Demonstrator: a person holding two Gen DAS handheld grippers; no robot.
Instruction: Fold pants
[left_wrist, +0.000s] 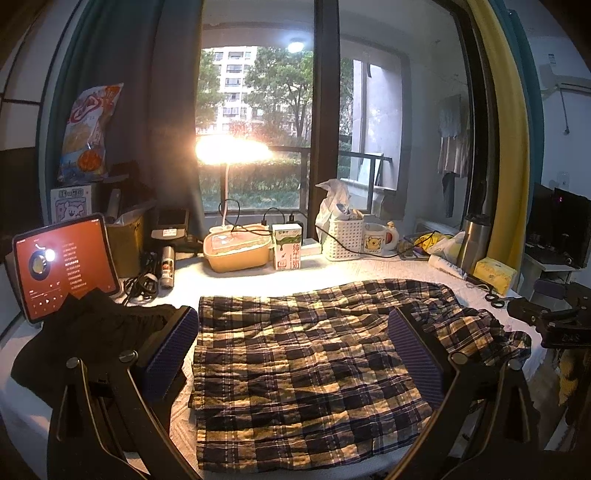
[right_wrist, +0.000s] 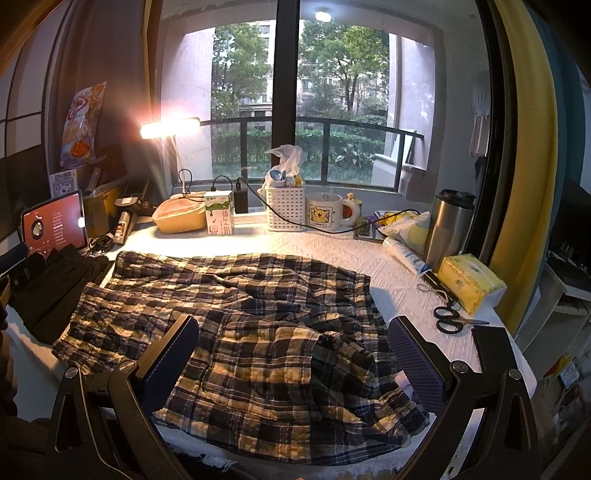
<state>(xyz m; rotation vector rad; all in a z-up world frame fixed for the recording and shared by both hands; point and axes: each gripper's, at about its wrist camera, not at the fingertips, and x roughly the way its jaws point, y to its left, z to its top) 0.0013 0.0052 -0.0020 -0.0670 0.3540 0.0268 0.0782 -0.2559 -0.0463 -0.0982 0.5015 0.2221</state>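
Plaid pants (left_wrist: 295, 369) in dark blue and yellow lie spread on the white-covered table (left_wrist: 369, 269), wrinkled and bunched at the right end. They also show in the right wrist view (right_wrist: 258, 325). My left gripper (left_wrist: 295, 354) is open and empty, hovering above the left half of the pants. My right gripper (right_wrist: 295, 358) is open and empty, above the bunched right end of the pants. The right gripper's body shows at the right edge of the left wrist view (left_wrist: 554, 321).
A black garment (left_wrist: 85, 343) lies left of the pants beside a lit tablet (left_wrist: 62, 266). Along the back stand a lamp (left_wrist: 232, 151), lunch box (left_wrist: 236, 247), milk carton (left_wrist: 287, 247), basket (left_wrist: 345, 236), mug (left_wrist: 375, 240). Steel flask (right_wrist: 448, 225), tissue pack (right_wrist: 472, 284), scissors (right_wrist: 450, 319) at right.
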